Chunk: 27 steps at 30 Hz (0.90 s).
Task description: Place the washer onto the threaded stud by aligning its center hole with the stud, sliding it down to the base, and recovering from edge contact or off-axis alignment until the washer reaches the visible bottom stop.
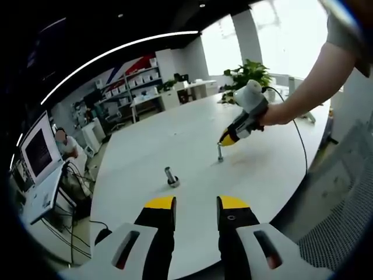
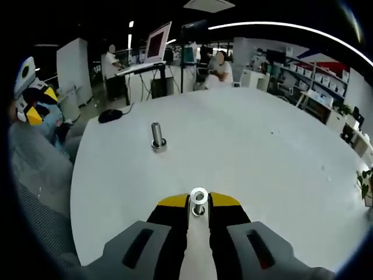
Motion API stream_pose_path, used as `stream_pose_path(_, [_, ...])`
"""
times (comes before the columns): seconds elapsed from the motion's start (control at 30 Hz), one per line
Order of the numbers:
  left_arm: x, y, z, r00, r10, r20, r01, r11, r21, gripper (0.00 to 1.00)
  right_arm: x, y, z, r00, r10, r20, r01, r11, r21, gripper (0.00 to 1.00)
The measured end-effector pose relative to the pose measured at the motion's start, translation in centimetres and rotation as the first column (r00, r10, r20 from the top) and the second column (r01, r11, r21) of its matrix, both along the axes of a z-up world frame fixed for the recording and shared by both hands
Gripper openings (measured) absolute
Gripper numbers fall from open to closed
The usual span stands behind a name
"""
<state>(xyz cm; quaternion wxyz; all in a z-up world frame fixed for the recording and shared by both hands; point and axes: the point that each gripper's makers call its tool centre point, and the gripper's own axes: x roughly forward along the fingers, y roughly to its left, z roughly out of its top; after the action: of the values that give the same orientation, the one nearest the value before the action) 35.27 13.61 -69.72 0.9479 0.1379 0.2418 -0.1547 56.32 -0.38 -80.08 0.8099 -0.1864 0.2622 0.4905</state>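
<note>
Tool on the right (image 2: 198, 202) was narrowed onto the washer (image 2: 199, 192), its yellow-tipped jaws pressed close to either side of the ring. I judged this grip was chosen so the center hole stayed open from below and could be lined up over the post. The washer was a small bright metal ring, pale and shiny on its upper face, lying roughly level. It sat at the top of the threaded stud (image 2: 199, 209), whose short grey shank showed just beneath it between the jaws. Whether the hole had caught the stud's tip or the rim merely rested on an edge could not be told from these pictures. From the left gripper view, the same tool (image 1: 226, 140), held by a hand (image 1: 271, 114), angled down from above onto that stud (image 1: 220, 154), which stood upright on the white counter (image 2: 262, 151). That steep approach probably kept the ring close to the stud's axis. The washer looked high on the stud, so the slide down to the base was likely not yet done. A second stud (image 2: 157, 137) stood upright on its wider base well apart from the first, nearer the left tool (image 1: 196, 205). The left tool hung back above the counter's near edge with its jaws wide and nothing between them, apparently kept clear of the work.
</note>
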Motion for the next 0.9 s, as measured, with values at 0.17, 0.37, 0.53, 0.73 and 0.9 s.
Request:
stream_pose_path(0.17, [0.0, 0.0, -0.1, 1.000, -0.001, -0.003, 0.001, 1.000, 0.000, 0.26, 0.3, 0.2, -0.4, 1.000, 0.006, -0.004, -0.006, 1.000, -0.013, 0.14])
stream_pose_path(0.37, [0.0, 0.0, -0.2, 1.000, -0.004, -0.009, 0.004, 1.000, 0.002, 0.26, 0.1, 0.3, -0.8, 1.000, 0.020, -0.012, -0.020, 0.999, -0.028, 0.14])
stream_pose_path(0.53, [0.0, 0.0, -0.2, 1.000, -0.003, -0.009, 0.003, 1.000, 0.002, 0.26, 0.2, 0.2, -1.1, 1.000, 0.016, -0.023, -0.017, 0.999, -0.036, 0.14])
stream_pose_path(0.73, [0.0, 0.0, -0.2, 1.000, -0.003, -0.011, 0.003, 1.000, 0.004, 0.26, 0.3, 0.2, -1.4, 1.000, 0.015, -0.028, -0.016, 0.999, -0.041, 0.14])
stream_pose_path(0.9, [0.0, -0.1, -0.2, 1.000, -0.008, -0.010, 0.008, 1.000, 0.004, 0.26, 0.2, 0.1, -1.6, 0.999, 0.014, -0.039, -0.016, 0.999, -0.036, 0.15])
